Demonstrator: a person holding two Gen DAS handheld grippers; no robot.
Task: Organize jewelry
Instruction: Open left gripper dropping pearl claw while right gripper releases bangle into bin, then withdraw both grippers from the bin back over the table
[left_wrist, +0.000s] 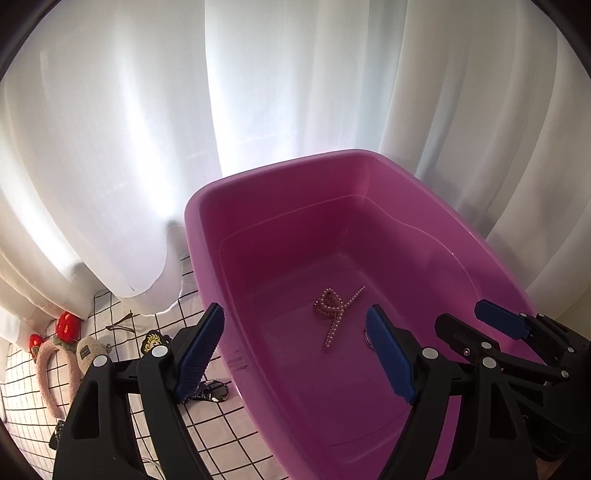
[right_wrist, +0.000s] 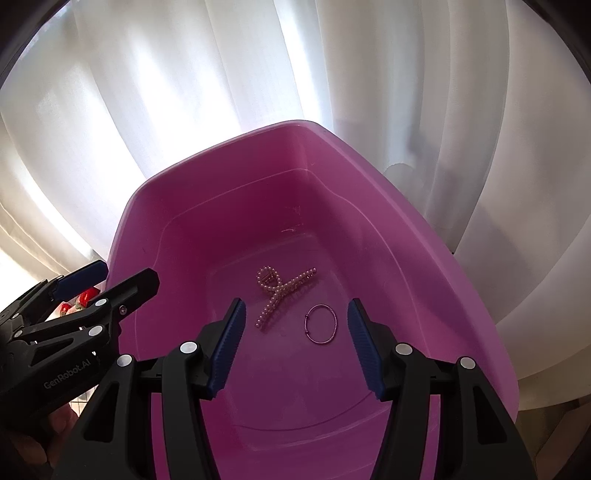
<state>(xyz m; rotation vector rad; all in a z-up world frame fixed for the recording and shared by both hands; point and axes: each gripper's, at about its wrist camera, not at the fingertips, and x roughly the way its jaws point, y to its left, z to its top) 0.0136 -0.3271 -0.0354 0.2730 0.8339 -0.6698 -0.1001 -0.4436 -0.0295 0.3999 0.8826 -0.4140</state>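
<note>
Through the right wrist view we see a thin ring beside the pearl hair claw on the floor of the pink tub; the left view nearly hides it. Both tongs, left and right, tilt down over the tub, spread and empty. A headband, perhaps plush, lies on the counter.

**Curtain and Checked Cloth**

A white sheer curtain hangs in soft folds across the whole background, lit from behind, its hem resting on the bench. The bench wears a white cloth with a black grid pattern, seen at lower left in the left wrist view. The same curtain fills the right wrist view's backdrop.
</note>
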